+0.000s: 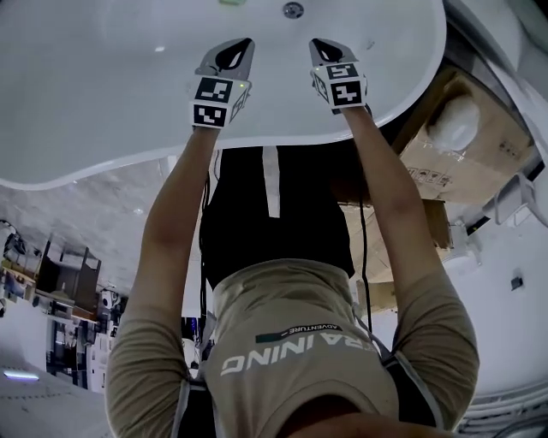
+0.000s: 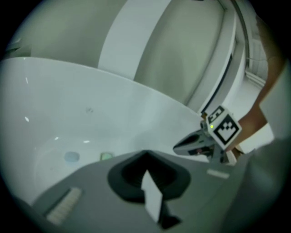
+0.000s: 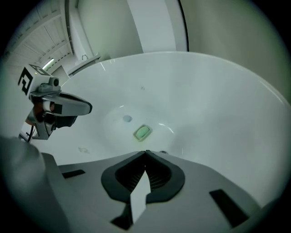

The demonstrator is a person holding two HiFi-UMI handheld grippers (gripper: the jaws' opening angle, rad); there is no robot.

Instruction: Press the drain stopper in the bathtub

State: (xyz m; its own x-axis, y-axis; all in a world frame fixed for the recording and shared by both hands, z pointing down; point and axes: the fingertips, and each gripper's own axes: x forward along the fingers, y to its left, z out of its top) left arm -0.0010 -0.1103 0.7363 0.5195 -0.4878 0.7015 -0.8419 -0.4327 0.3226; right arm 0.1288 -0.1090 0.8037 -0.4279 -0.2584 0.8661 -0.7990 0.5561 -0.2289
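Drain stopper (image 1: 293,9) small, indistinct, near head view's top edge.

The right gripper (image 3: 145,154) filled the bottom of the view. Its dark jaws were pressed together at the tips, with nothing between them, and hung above the white bathtub (image 3: 218,113). On the tub floor beyond the tips lay a small green pad (image 3: 142,132). Just past it, slightly to the left, sat the round bluish drain stopper (image 3: 127,119), apart from the pad. The left gripper (image 3: 85,108) reached in from the left edge over the tub, its marker cube (image 3: 28,78) at its back. A white panel (image 3: 157,25) rose behind the tub rim.
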